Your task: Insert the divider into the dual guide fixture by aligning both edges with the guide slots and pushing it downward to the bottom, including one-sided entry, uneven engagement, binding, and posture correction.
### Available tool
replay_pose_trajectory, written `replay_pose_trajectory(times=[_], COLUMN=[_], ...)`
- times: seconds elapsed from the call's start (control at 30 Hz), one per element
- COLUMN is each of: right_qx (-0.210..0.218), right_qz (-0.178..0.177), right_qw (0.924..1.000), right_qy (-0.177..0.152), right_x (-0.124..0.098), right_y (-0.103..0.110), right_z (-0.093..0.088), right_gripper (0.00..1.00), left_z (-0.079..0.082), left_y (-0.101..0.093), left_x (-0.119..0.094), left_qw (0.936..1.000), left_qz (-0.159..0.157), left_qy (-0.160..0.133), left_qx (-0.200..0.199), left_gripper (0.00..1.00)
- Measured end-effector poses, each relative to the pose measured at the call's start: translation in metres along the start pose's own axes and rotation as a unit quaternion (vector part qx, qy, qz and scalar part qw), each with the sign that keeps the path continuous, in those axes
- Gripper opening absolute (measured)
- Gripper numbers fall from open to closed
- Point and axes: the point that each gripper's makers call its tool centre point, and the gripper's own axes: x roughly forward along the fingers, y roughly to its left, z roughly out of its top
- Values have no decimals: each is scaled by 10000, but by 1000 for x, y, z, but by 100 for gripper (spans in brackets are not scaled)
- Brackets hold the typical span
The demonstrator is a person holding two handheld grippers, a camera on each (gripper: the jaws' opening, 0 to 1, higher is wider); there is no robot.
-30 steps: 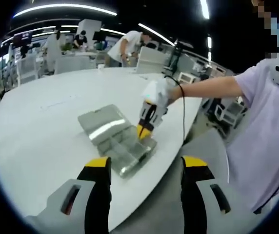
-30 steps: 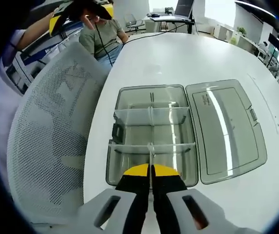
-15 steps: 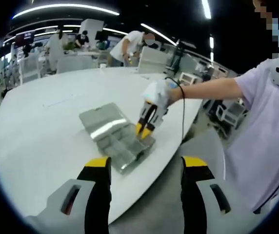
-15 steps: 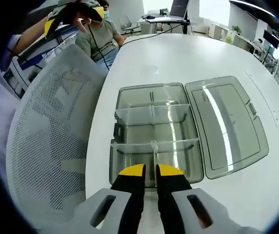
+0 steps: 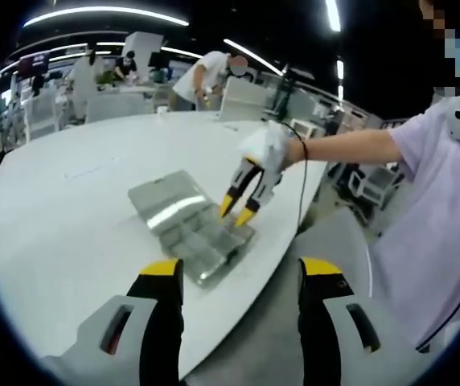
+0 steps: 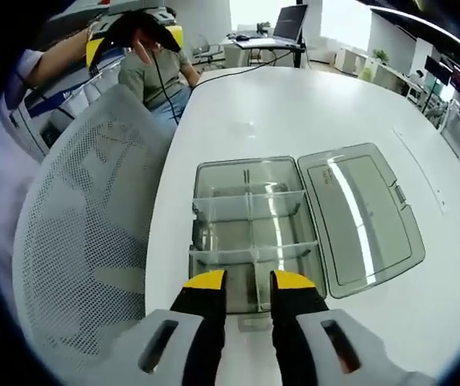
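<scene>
Two tools, neither pinching anything. Left tool (image 5: 234, 277) hangs spread wide, well back from the box, off the near edge of the white surface (image 5: 69, 217). Right tool (image 6: 248, 280) has its jaws parted with a gap between the yellow tips, hovering just above the near end of the clear box (image 6: 250, 233), which sits on the surface beside a mesh chair (image 6: 77, 233); hinged lid (image 6: 363, 217) lies flat open to the right.

Divider (image 6: 260, 273): a short clear strip standing on edge in the nearest compartment, right below the right tool's tips. Long axis runs near-to-far, ending at the near cross wall. Can't tell whether both edges are down in the slots or whether it's fully bottomed; the plastic is too transparent.

Risks, my read:
- Only one edge engaged, so it sits cocked and binds on the next push.
- Pressing at one end would tilt it further.
- Regripping a clear thin part from above could miss or knock it out of its slot.
- Box is unheld, so an off-centre push could slide it.
</scene>
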Motion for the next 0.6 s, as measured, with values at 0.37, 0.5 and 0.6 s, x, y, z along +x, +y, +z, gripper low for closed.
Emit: replay_pose_trajectory(times=[0.37,0.5,0.6], right_qx=[268,441,515], right_qz=[-409,-581,-758], right_qw=[9980,9953,9928], right_qy=[-401,-636,-777], right_x=[-28,-39,-48], right_y=[2,5,8], right_z=[12,19,25], right_gripper=[27,31,34], left_z=[-3,-9,-14], left_y=[19,28,33], left_x=[-8,-13,-18], left_qw=[9999,9999,9999], left_qz=[-122,-114,-118], left_qy=[18,41,83], left_qx=[57,35,39], left_gripper=[55,56,56])
